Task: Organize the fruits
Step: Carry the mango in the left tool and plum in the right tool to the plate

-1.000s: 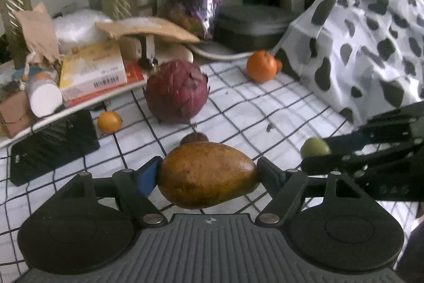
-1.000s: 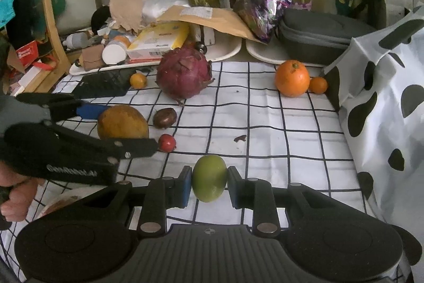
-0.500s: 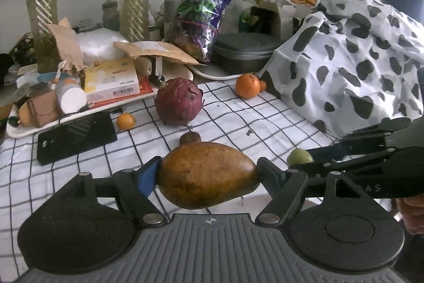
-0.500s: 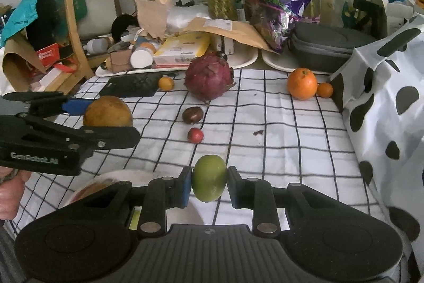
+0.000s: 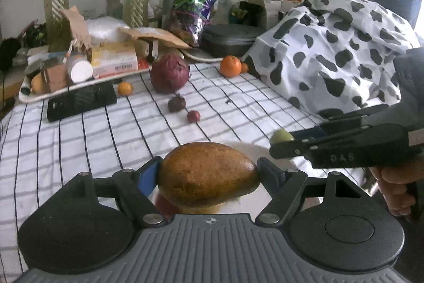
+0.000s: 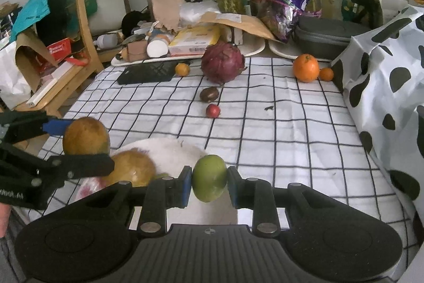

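Mango (image 5: 209,173) lies crosswise, pinched end to end in the left hand-held gripper (image 5: 209,174) above the white plate (image 6: 169,150); right hand-held gripper (image 6: 209,186) beside it pinches a green fruit (image 6: 209,177).

Black fingers (image 6: 182,187) — blue pads

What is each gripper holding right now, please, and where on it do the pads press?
The left gripper clamps a brown mango by its two ends. The right gripper pinches a small green fruit across its sides.
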A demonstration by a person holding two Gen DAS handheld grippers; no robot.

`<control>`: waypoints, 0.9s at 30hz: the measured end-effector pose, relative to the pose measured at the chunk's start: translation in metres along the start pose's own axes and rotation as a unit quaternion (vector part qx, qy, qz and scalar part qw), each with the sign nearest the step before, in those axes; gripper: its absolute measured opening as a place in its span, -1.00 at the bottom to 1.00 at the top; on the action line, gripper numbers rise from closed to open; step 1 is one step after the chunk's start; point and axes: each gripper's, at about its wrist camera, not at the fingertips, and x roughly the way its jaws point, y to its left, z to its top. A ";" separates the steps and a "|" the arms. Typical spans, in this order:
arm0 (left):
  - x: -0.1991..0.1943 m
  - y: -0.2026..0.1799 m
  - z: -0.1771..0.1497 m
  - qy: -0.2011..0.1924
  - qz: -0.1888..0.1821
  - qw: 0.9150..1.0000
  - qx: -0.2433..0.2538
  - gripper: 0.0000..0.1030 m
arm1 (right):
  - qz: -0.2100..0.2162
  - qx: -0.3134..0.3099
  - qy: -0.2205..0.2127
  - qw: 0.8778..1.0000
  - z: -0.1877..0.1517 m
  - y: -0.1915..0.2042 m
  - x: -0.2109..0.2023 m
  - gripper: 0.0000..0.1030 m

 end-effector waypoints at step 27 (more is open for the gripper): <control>0.026 -0.030 -0.052 0.114 0.020 0.991 0.066 0.50 | -0.006 -0.029 0.053 0.998 -0.033 0.024 0.002 -0.43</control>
